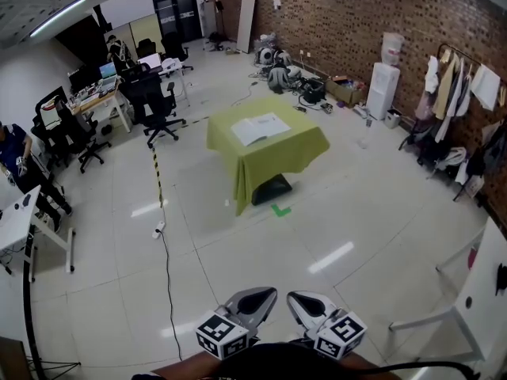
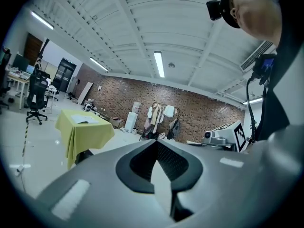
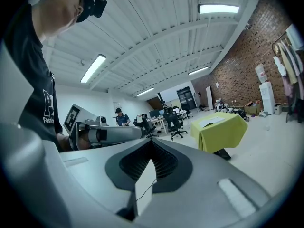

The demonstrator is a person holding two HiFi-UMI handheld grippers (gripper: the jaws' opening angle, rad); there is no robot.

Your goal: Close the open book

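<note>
Two units sit nearest, held low against your body: left hand-held gripper [image 1: 268, 293], jaws together on nothing; right hand-held gripper [image 1: 297, 298], likewise together and empty. Task item: open book [image 1: 260, 127], lying flat with its pages up on the green-draped surface [image 1: 277, 165], well apart from both units across bare floor. Task judged not begun. Hazards: floor cable [image 1: 167, 275] and striped tape [image 1: 156, 172] run left of your route, so a drifting step could catch them; the loose cloth may slide under a sideways push and carry the book; a jaw pressed onto a page could crease it. Containers: cardboard box [image 1: 346, 91] by the brick wall, contents too small to tell.
</note>
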